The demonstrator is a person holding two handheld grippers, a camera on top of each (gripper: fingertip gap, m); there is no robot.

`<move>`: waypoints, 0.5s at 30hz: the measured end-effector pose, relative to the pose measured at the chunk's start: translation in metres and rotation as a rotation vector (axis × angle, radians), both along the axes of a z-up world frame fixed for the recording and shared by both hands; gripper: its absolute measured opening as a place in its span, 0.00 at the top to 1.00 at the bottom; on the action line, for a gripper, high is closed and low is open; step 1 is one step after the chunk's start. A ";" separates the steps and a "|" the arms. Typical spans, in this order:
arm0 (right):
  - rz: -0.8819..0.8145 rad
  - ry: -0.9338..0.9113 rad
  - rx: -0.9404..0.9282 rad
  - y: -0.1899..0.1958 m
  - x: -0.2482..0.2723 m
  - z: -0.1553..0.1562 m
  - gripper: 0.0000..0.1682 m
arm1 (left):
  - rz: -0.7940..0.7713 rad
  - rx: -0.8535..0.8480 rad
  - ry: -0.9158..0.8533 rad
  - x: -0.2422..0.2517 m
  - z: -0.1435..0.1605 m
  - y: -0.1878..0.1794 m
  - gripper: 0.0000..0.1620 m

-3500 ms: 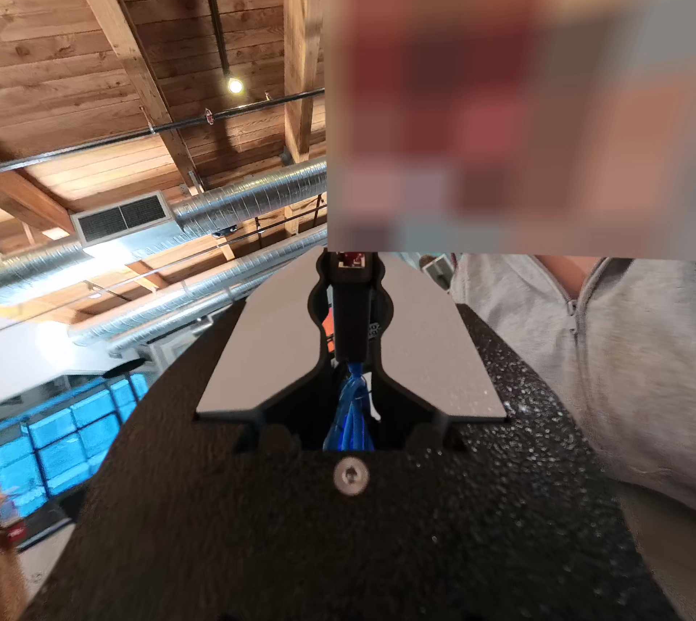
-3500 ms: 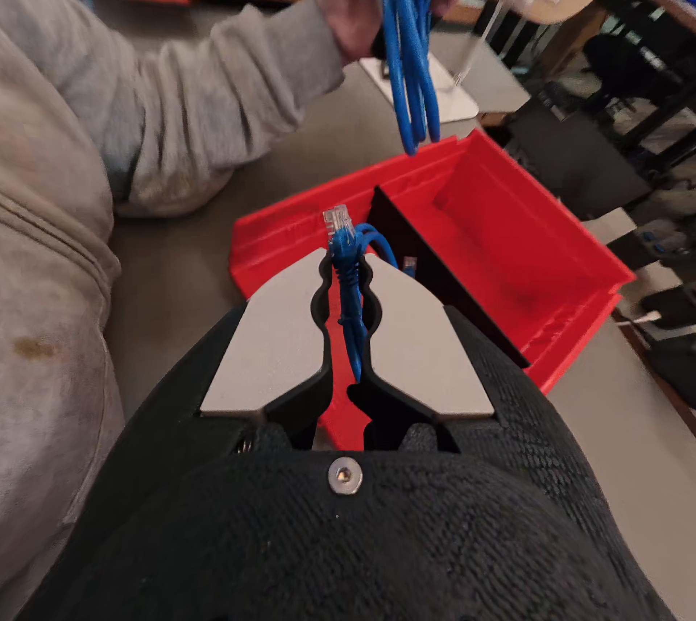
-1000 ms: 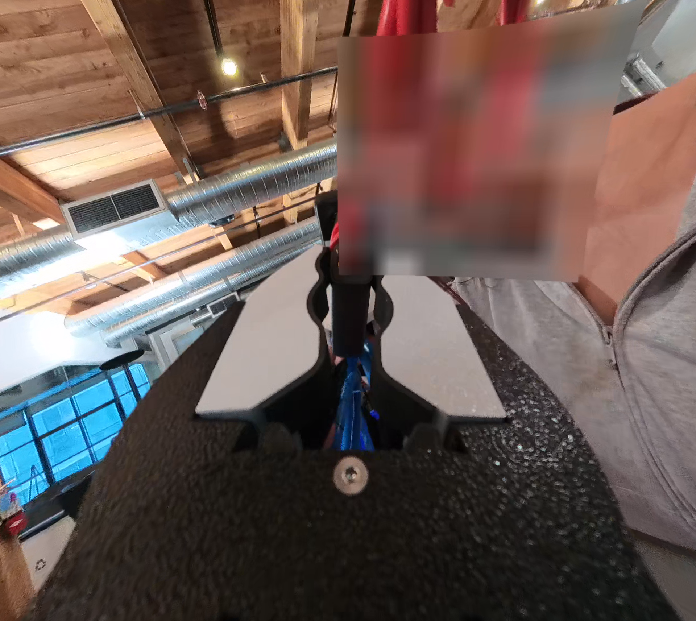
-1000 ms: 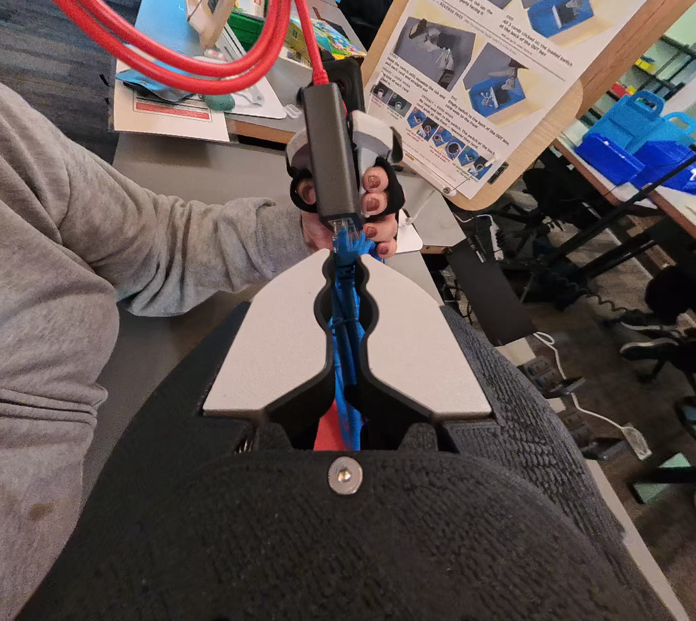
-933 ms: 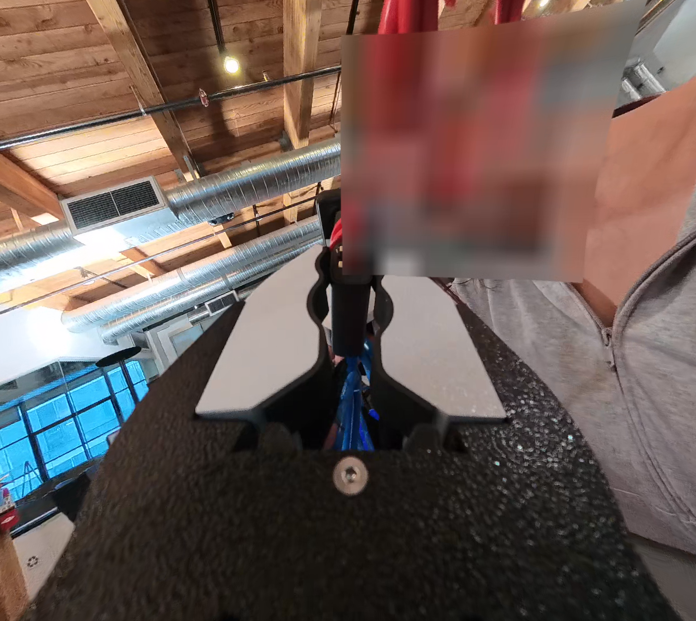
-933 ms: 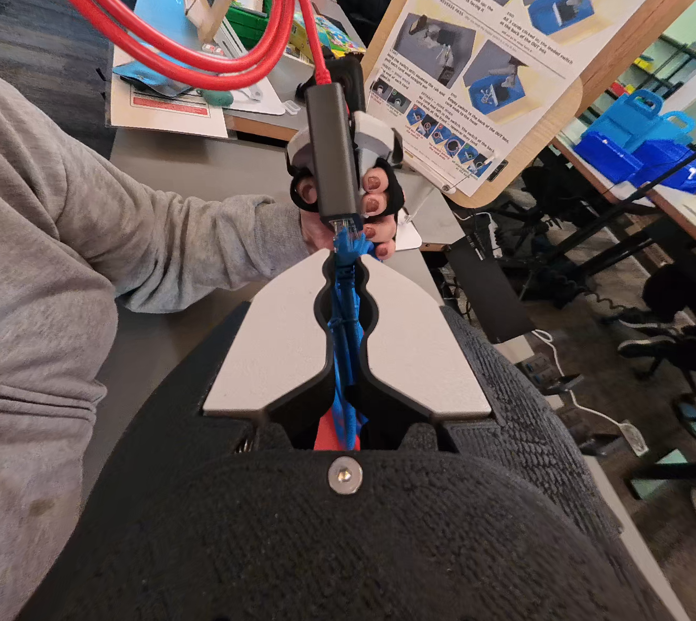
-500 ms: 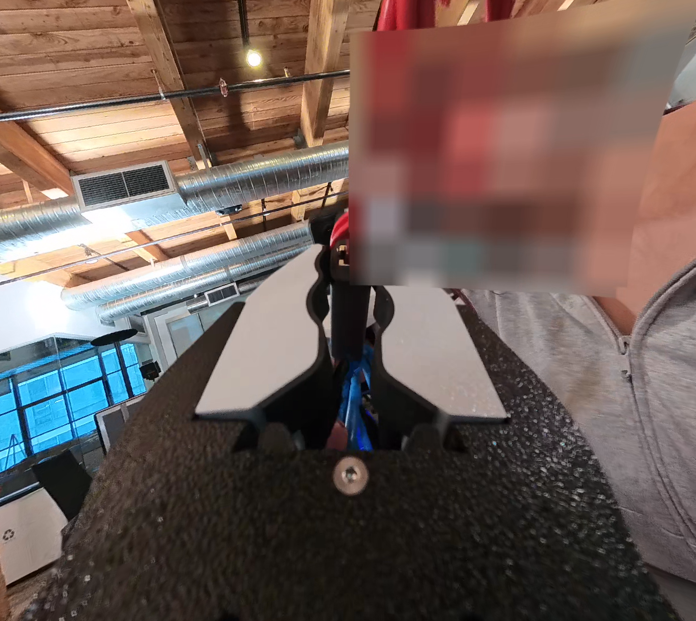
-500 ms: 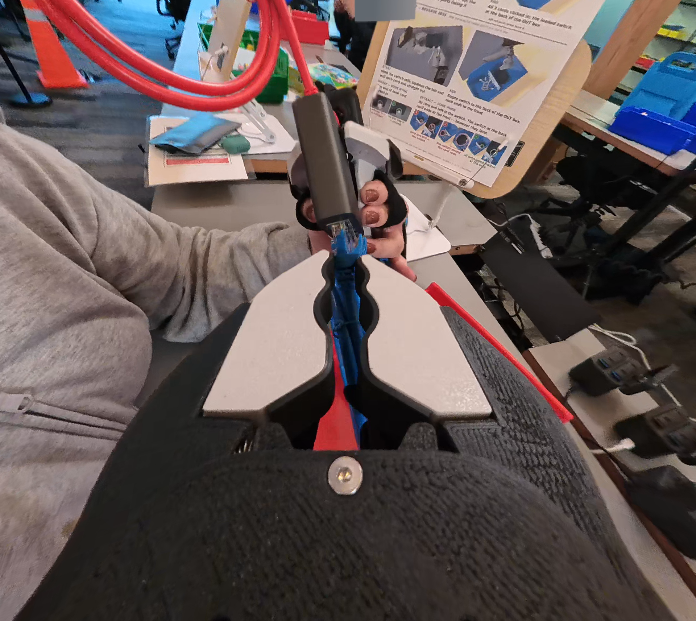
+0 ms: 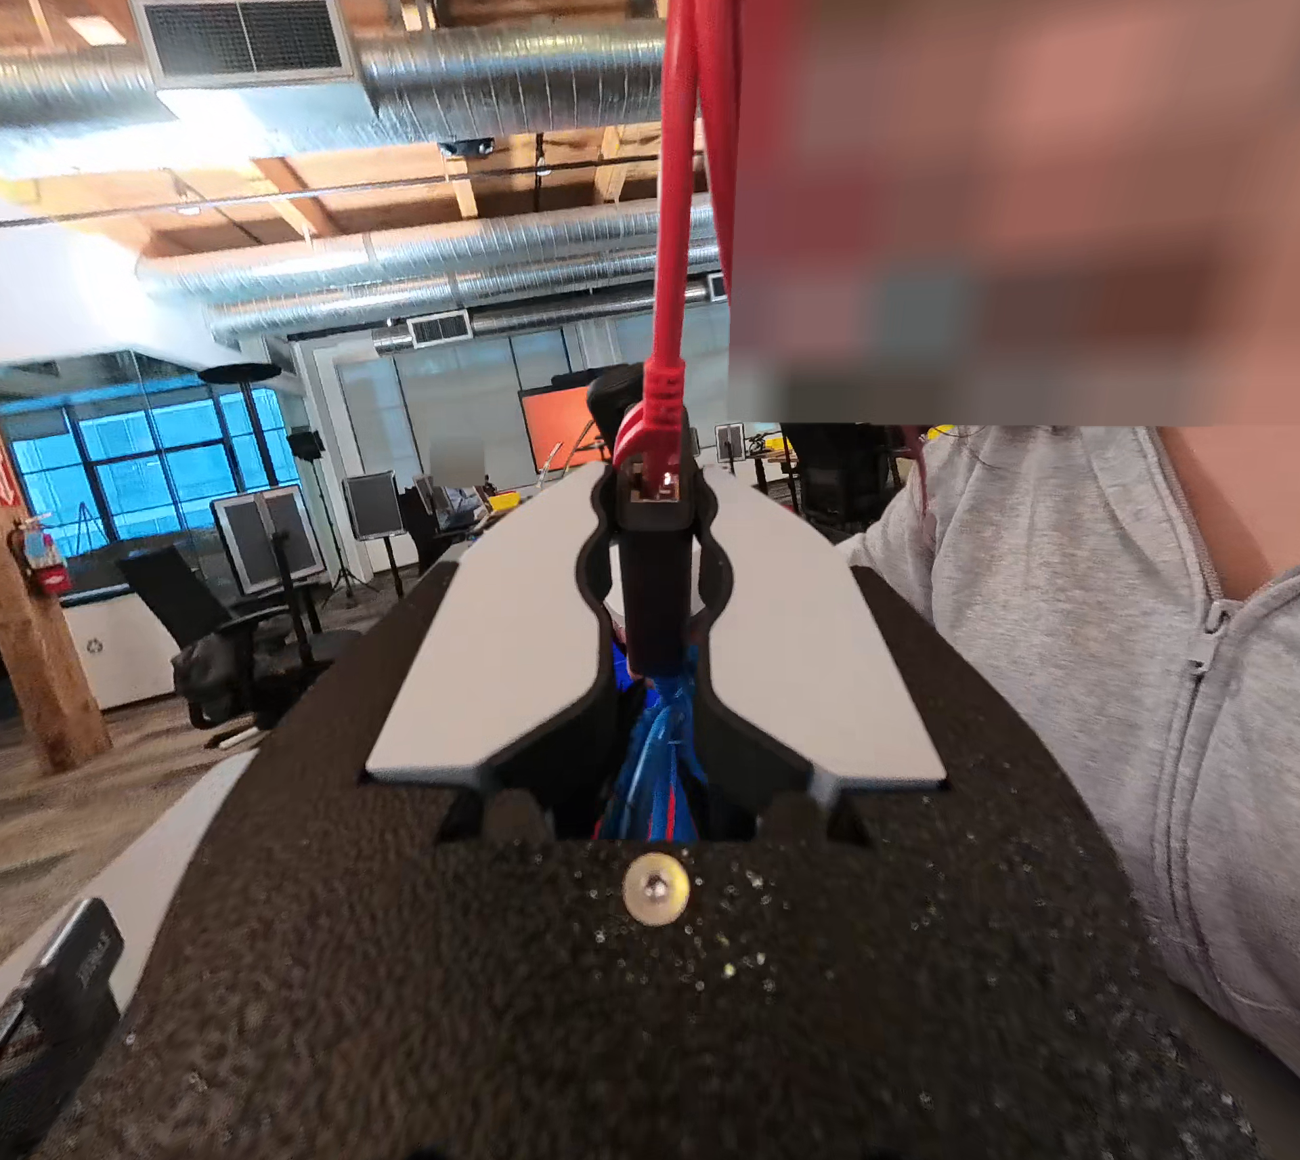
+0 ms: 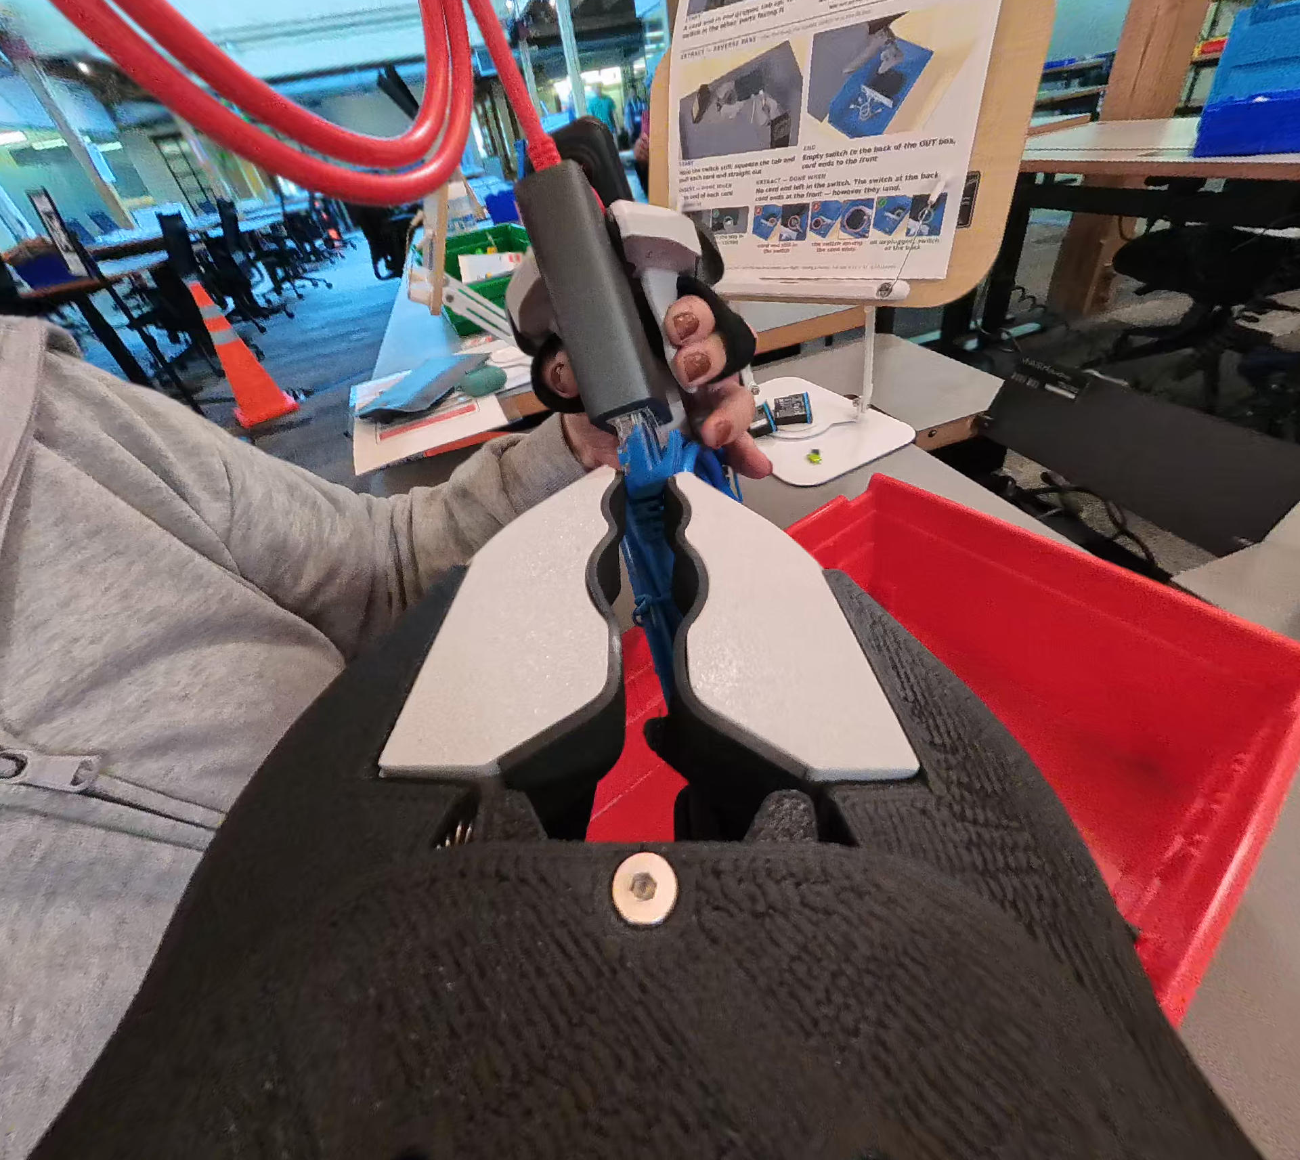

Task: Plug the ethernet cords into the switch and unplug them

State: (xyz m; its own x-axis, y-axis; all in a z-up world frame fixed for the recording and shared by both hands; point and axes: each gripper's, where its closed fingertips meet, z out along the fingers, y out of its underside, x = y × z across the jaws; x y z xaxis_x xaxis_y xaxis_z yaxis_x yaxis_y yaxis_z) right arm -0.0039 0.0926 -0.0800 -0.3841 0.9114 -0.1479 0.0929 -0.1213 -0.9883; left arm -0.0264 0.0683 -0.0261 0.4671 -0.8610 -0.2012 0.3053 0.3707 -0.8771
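My left gripper [image 9: 653, 496] is shut on a slim dark grey box with cable sockets [image 9: 654, 570]. A red cable [image 9: 672, 226] is plugged into its upper end and loops upward. In the right wrist view the same box [image 10: 594, 310] is held tilted in the left gripper, with a hand around it. My right gripper [image 10: 646, 482] is shut on a blue cable [image 10: 651, 563]. The cable's clear plug [image 10: 636, 423] sits at the box's lower end, in or at a socket. The red cable [image 10: 281, 127] hangs in loops above.
A red bin [image 10: 1041, 669] lies on the grey table [image 10: 907, 380] to the right, below the grippers. A board with a picture sheet [image 10: 837, 71] stands behind on a white base. A grey sleeve [image 10: 246, 535] fills the left. An orange cone [image 10: 243, 366] stands on the floor. Left tips to right tips: about 7 cm.
Both grippers have tilted down: the left view shows more of the room and less ceiling. The red bin has come further into the right view. The blue plug has stayed at the box's lower end.
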 end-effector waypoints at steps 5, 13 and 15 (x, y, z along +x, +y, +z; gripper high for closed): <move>-0.006 0.007 -0.046 0.000 0.001 -0.007 0.95 | 0.011 -0.026 0.033 0.007 -0.005 0.000 0.83; -0.017 0.036 -0.028 -0.005 0.002 -0.006 0.95 | 0.029 -0.036 0.077 0.018 -0.010 0.004 0.87; -0.020 0.034 0.027 -0.008 0.004 -0.008 0.95 | 0.021 0.001 0.097 0.021 -0.012 -0.001 0.87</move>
